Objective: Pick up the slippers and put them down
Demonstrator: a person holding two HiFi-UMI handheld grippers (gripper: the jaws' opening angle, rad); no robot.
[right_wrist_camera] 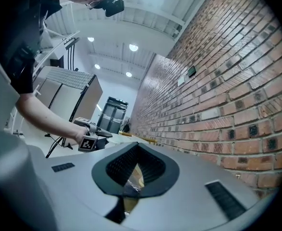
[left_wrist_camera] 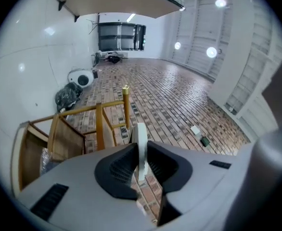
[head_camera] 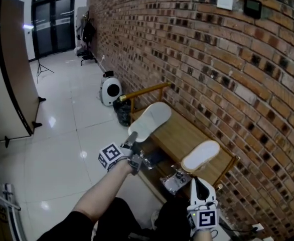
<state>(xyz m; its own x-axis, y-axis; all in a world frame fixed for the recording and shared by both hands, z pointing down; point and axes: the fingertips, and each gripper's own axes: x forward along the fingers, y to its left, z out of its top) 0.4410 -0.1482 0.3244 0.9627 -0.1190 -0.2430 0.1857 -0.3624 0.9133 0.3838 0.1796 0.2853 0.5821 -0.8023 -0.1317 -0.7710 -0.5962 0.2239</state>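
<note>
The place looks like a studio or test hall dressed up as a home entryway. A long brick wall (head_camera: 212, 59) runs along the right, with a switch (head_camera: 225, 1) and a small dark panel (head_camera: 252, 7) high on it. The floor (head_camera: 61, 134) is glossy white tile. Black double doors (head_camera: 54, 21) close the far end. A tripod (head_camera: 40, 69) and a large board on stands (head_camera: 11, 69) are on the left. A low wooden desk (head_camera: 184, 132) stands against the bricks, and round lights (right_wrist_camera: 133, 47) dot the high ceiling.
</note>
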